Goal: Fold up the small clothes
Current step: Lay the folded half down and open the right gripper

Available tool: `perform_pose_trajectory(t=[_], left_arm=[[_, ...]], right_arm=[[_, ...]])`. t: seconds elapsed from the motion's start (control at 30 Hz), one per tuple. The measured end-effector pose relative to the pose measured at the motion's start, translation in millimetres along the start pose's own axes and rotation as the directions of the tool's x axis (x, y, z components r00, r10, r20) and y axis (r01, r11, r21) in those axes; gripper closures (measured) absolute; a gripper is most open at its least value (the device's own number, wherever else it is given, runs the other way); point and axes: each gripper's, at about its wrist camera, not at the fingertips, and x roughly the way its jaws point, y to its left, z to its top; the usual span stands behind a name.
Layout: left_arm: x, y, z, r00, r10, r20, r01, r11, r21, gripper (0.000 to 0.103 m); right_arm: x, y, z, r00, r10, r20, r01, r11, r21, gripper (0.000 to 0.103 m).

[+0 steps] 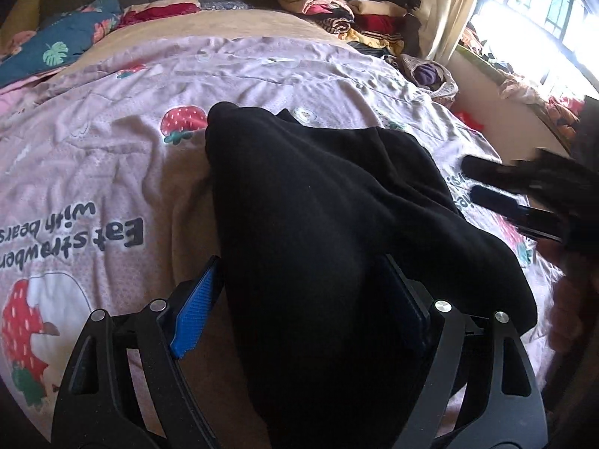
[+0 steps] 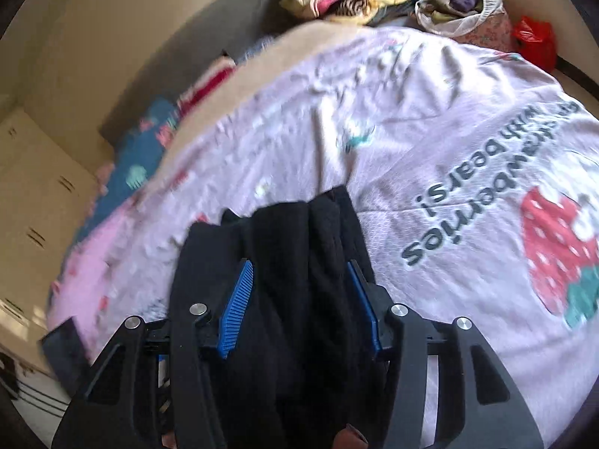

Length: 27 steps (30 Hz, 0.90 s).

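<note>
Black knit fabric, thick and matte, makes up the black garment (image 1: 318,205) lying in a loose heap on the strawberry-print bedspread (image 1: 112,142), nearer the bed's window-side edge than its far pillow end. It looks soft and limp, light for its bulk, not slippery and not fragile; it will sag and bunch wherever it is not supported, so a hem, a cuff or a corner of a doubled layer is the place to pinch, not the middle of the mound. The left tool (image 1: 303,299) stands wide, its blue pads (image 1: 196,308) either side of a hump of cloth with a gap showing at the left pad, so it does not grip. The right tool (image 2: 303,299) has bunched folds of the same garment between its pads; whether they press is unclear through the blur. Stacked folded clothes (image 1: 337,0) sit at the bed's far corner
</note>
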Motion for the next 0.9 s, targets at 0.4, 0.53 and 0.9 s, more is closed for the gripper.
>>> perform_pose_trajectory(t=[0.4, 0.53, 0.9], left_arm=[[-8.8, 0.6, -2.2, 0.999, -0.046, -0.002, 0.045, 0.999, -0.022, 0.028], [-13.9, -6.9, 2.0, 0.998, -0.068, 0.0, 0.068, 0.998, -0.008, 0.025], [-1.4, -10.2, -9.2, 0.997, -0.074, -0.033, 0.073, 0.997, -0.022, 0.023]], right_arm=[[5.4, 33.6, -3.5, 0.994, -0.024, 0.106, 0.049, 0.969, -0.243, 0.092], [-15.4, 37.3, 5.2, 0.982, -0.012, 0.186, 0.071, 0.947, -0.313, 0.092], [28.9, 6.6, -5.0, 0.982, -0.154, 0.114, 0.181, 0.936, -0.302, 0.09]])
